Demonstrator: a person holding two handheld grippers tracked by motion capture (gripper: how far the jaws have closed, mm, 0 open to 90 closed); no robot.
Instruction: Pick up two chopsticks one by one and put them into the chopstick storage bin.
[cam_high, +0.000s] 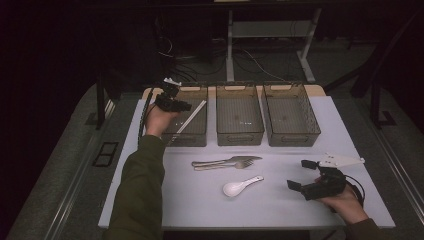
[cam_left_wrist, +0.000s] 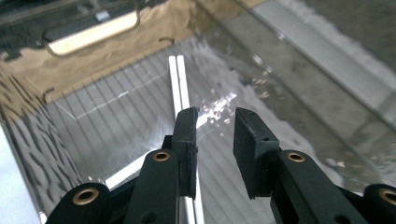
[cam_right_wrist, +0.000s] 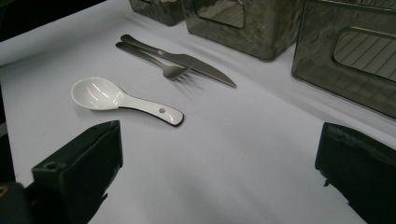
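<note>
While lying diagonally in the left bin (cam_high: 197, 134), chopsticks (cam_high: 191, 117), left gripper (cam_left_wrist: 215, 135) fingers released above, right gripper (cam_high: 302, 175) fingers spread.

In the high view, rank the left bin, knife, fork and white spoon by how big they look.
1. Left bin, clearly the largest, though it lies farther from the camera.
2. Knife, the longest of the cutlery.
3. Fork and white spoon: the fork looks a little longer, the spoon's bowl wider, so I won't rank them.

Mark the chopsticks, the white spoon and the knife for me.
chopsticks (cam_left_wrist: 178, 79), left gripper view, on the pale sticks lying in the bin.
white spoon (cam_right_wrist: 99, 94), right gripper view, on its bowl.
knife (cam_right_wrist: 205, 71), right gripper view, on its blade.
</note>
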